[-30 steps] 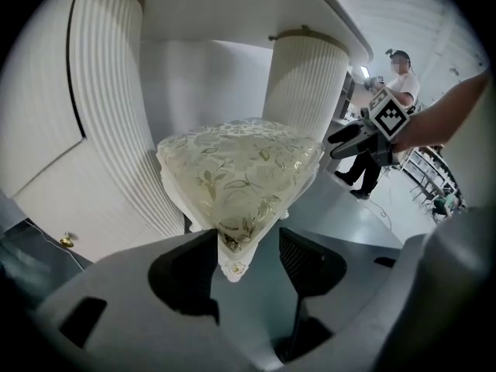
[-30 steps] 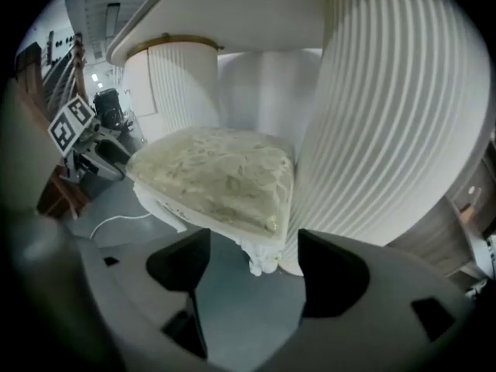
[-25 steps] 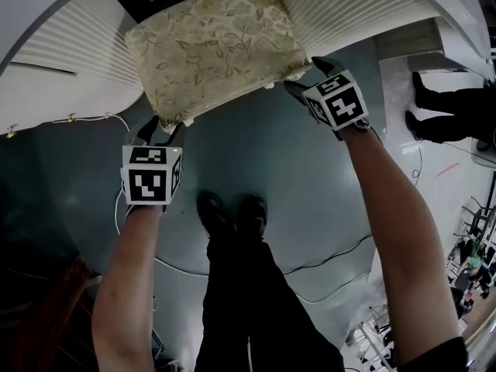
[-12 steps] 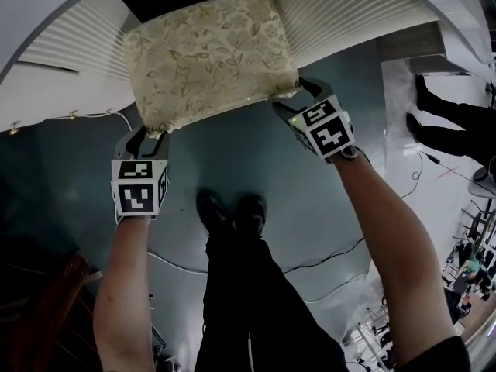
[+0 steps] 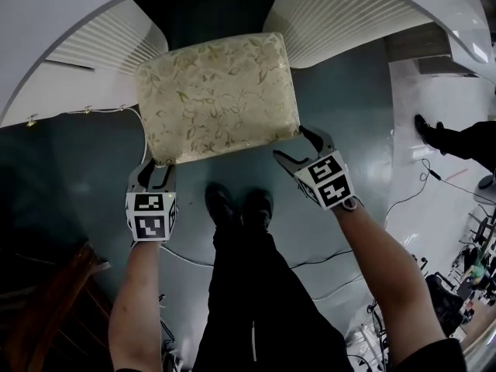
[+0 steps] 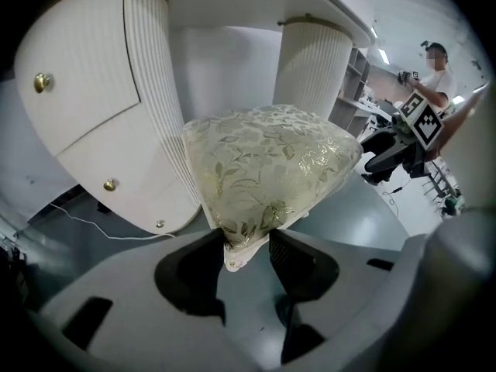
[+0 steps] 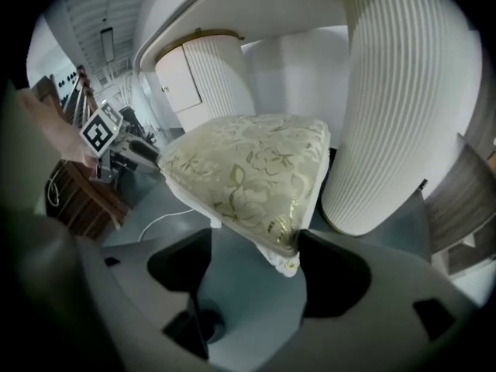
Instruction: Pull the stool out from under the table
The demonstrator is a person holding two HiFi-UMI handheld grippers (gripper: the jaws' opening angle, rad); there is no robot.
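On the grey-green floor point(image 5: 349, 107) in front of the white table point(image 5: 54, 14), the stool point(image 5: 217, 95) stands with its floral cushion facing up. Its far edge lies at the dark opening between the two fluted pedestals point(image 5: 349, 14), and the rest of the seat lies on the near side of the worktop's curved edge in the head view.

The left gripper point(image 5: 154, 170) has its jaws clamped on the stool's near left corner; in the left gripper view the cushion fabric point(image 6: 267, 169) is pinched between the two dark pads.

The right gripper point(image 5: 298, 147) is at the near right corner with its jaws wide apart. In the right gripper view that corner point(image 7: 248, 161) sits between them, close against the right-hand jaw and clear of the other.

The person's dark shoes point(image 5: 240, 208) stand just behind the stool, between the two grippers. A thin white cable point(image 5: 101, 110) runs along the foot of the left pedestal.
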